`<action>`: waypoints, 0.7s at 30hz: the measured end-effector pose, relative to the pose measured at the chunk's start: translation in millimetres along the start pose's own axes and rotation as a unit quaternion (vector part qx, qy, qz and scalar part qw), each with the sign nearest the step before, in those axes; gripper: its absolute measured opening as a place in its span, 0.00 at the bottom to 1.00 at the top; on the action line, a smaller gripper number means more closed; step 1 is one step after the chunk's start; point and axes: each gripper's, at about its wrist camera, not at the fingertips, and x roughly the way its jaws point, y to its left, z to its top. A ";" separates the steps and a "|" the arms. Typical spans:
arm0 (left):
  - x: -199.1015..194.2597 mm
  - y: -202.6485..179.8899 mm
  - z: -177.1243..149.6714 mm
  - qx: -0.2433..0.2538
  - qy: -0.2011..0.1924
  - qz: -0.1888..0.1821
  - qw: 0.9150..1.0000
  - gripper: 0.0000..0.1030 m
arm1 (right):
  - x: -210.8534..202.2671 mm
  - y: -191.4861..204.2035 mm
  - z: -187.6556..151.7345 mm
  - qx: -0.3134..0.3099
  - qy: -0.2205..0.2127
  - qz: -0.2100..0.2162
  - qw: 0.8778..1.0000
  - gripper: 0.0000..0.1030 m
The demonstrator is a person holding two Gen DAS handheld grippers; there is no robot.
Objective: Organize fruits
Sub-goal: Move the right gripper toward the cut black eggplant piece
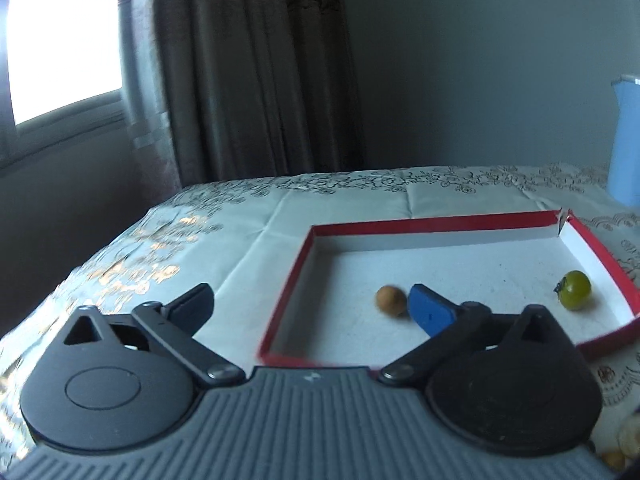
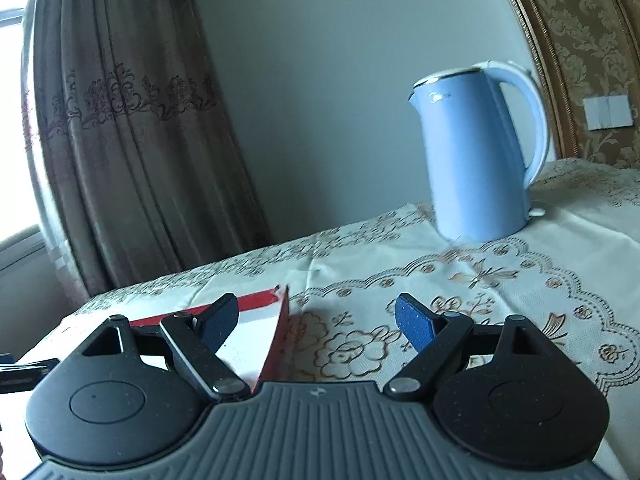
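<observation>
My left tool (image 1: 308,304) is spread wide and holds nothing, above the near left corner of a red-rimmed tray (image 1: 304,256) on the worktop (image 1: 256,216). Inside the tray, a small brown fruit (image 1: 389,299) touches the tool's blue pad; a green fruit (image 1: 575,290) lies at three o'clock. My right tool (image 2: 316,316) is likewise wide and empty, with a blue kettle (image 2: 476,156) at one o'clock.

left gripper (image 1: 312,304) level and low, jaws spread wide, nothing between its blue-padded fingers (image 1: 430,314); right gripper (image 2: 316,320) likewise level, jaws wide apart, blue pads (image 2: 414,322) facing inward, empty.
</observation>
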 end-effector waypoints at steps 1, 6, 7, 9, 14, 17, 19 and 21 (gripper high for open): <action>-10.8 9.9 -5.8 -0.008 0.000 -0.001 1.000 1.00 | 0.3 0.5 -0.6 0.000 0.007 0.006 1.000 0.83; -52.4 50.4 -36.6 -0.030 -0.018 0.012 0.999 1.00 | -6.0 16.8 -2.9 -0.022 0.039 0.026 0.999 0.83; -56.7 58.1 -42.5 -0.039 -0.024 0.017 0.999 1.00 | -10.4 22.2 -4.2 -0.030 0.044 0.032 0.998 0.83; -57.5 72.5 -51.0 -0.065 -0.020 0.024 0.997 1.00 | -21.6 34.2 -10.2 -0.055 0.058 0.040 0.996 0.83; -39.2 96.1 -64.3 -0.121 0.022 0.027 0.992 1.00 | -50.9 58.5 -33.5 -0.126 0.095 0.044 0.986 0.84; -35.5 108.6 -67.0 -0.154 0.029 0.008 0.988 1.00 | -61.5 67.4 -44.0 -0.155 0.100 0.030 0.982 0.84; -37.0 115.0 -69.5 -0.172 0.029 0.006 0.985 1.00 | -64.0 70.9 -49.2 -0.167 0.103 0.023 0.980 0.84; -40.9 121.0 -73.5 -0.189 0.022 -0.004 0.982 1.00 | -64.5 74.9 -54.4 -0.177 0.110 0.017 0.978 0.84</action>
